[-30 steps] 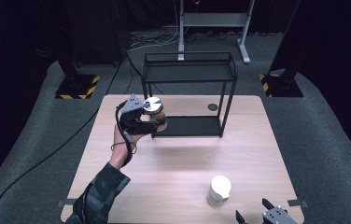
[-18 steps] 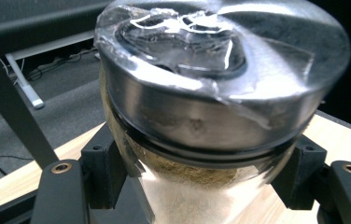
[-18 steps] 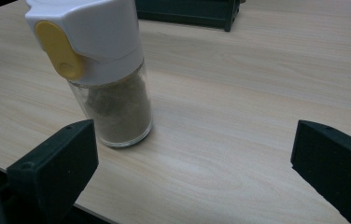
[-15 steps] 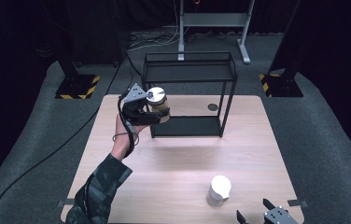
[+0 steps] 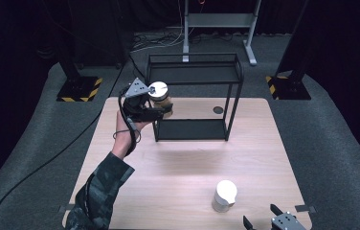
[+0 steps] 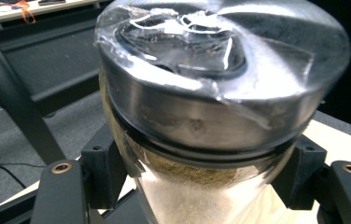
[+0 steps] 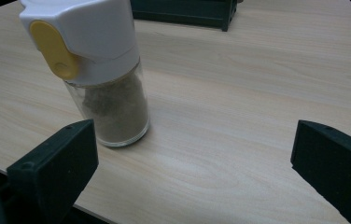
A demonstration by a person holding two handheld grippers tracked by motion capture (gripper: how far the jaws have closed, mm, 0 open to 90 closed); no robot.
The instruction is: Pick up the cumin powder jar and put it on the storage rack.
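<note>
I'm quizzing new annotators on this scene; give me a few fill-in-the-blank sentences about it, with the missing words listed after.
1. The left gripper is shut on a jar with a ____ lid.
2. The shaker has a white cap with a ____ tab.
3. The right gripper has its jaws ____, with nothing between them.
4. The black rack stands at the table's ____ edge.

Missing words: silver; yellow; open; far

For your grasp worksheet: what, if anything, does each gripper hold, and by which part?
The left gripper holds a silver-lidded jar by its glass body, just under the lid. The right gripper holds nothing; its jaws stand open.
</note>
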